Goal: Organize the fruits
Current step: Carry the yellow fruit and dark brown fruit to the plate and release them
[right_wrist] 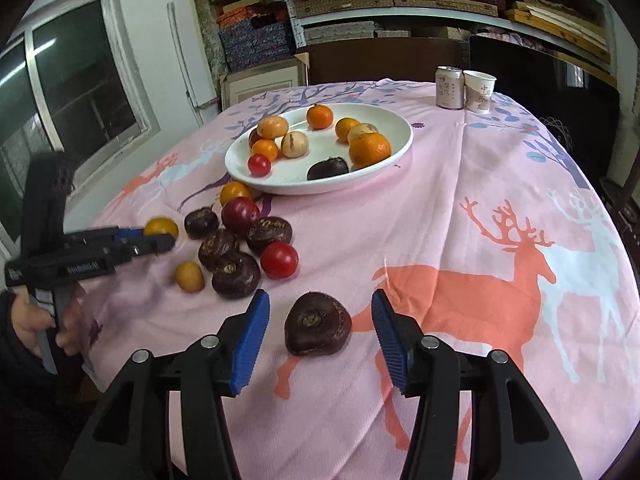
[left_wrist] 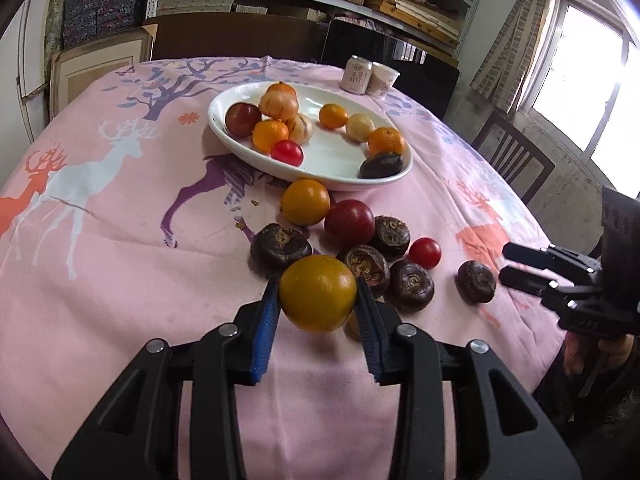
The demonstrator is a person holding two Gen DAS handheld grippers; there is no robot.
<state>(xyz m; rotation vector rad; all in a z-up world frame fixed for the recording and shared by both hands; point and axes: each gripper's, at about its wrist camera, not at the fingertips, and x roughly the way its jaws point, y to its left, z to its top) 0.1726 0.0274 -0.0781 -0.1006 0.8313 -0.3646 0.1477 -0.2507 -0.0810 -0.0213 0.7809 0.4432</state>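
The pink printed tablecloth [right_wrist: 460,200] is matt woven cloth, faintly creased. The white oval plate [left_wrist: 320,164] looks like glazed, glossy ceramic. The round yellow-orange fruit [left_wrist: 318,300] has smooth, slightly shiny skin; the dark brown water chestnut [right_wrist: 316,330] is rough and dull. The grippers' ridged blue pads [right_wrist: 250,346] look rubbery, set on matt black plastic.

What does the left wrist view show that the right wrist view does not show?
Only the left wrist view shows a dark wooden chair near a bright window. Only the right wrist view shows a small yellow-orange fruit lying loose beside the dark brown water chestnuts. Both show the white oval plate, the drink can and the paper cup.
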